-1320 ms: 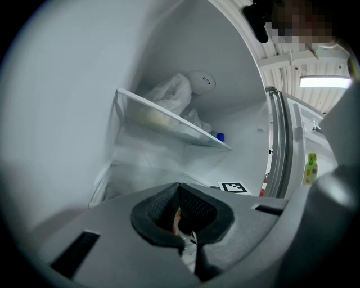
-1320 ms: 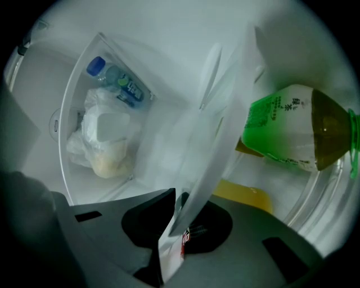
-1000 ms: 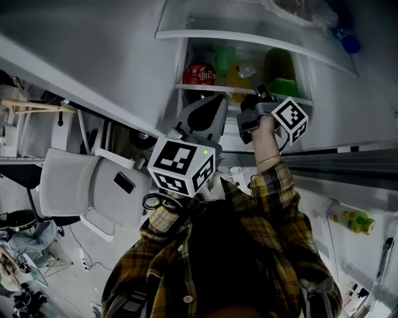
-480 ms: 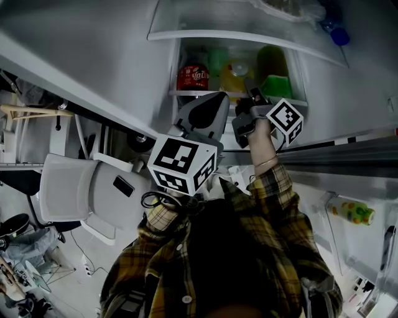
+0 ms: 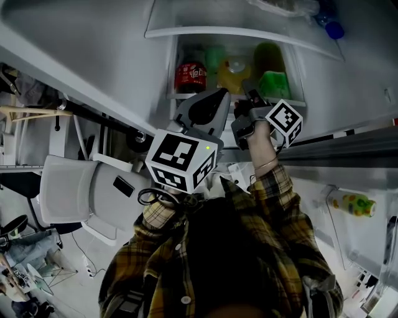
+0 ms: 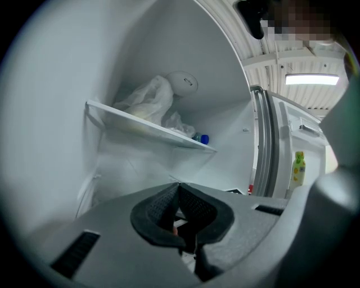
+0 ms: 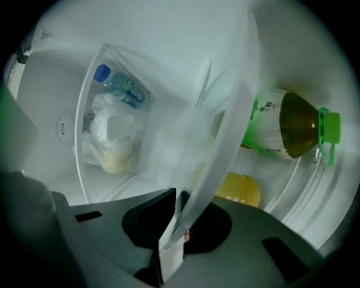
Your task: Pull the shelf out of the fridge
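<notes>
The head view looks steeply down past a yellow plaid shirt [image 5: 217,248] into the open white fridge [image 5: 199,15]. The left gripper view faces the fridge's interior from close in. The right gripper view sits tight against the clear plastic shelf edge [image 7: 225,140]. All three views share the blue-capped clear bottle [image 5: 334,29] [image 6: 203,139] [image 7: 115,81].

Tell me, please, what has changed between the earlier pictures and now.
The right gripper, shut on the front edge of the shelf, has drawn slightly back toward the person. The shift is small, and the head camera moved too. Nothing was taken hold of or let go. The left gripper stays shut and empty beside it, and the red container and green bottle remain on the shelf.
</notes>
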The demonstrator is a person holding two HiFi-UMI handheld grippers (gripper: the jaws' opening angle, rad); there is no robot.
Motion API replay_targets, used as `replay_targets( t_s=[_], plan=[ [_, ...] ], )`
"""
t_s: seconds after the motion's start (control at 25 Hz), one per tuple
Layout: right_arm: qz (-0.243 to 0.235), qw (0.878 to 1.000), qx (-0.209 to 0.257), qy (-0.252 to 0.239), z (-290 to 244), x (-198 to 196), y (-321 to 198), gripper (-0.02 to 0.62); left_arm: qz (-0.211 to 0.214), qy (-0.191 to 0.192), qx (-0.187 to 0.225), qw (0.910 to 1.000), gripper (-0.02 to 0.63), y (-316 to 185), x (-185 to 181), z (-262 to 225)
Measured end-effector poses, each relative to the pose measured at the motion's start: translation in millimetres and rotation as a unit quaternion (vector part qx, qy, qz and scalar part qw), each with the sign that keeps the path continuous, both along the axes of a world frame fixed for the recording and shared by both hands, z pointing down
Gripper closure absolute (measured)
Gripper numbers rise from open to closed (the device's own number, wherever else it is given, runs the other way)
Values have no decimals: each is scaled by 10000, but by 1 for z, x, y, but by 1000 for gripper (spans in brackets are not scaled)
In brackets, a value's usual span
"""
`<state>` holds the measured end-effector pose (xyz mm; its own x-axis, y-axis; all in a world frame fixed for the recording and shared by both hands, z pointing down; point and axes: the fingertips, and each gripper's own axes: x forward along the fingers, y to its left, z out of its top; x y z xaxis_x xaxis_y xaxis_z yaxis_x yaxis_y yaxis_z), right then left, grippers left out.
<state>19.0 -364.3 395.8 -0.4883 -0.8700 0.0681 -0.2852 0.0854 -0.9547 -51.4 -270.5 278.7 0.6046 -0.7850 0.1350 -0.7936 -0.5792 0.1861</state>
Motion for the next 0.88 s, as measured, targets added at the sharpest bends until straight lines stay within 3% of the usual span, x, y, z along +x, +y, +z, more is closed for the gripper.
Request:
replay_targets(
  t_s=[0.88],
  plan=[
    [-87, 10000, -22, 18, 2, 3, 44, 546, 512, 157, -105, 9985, 603, 33, 6, 3]
  ],
)
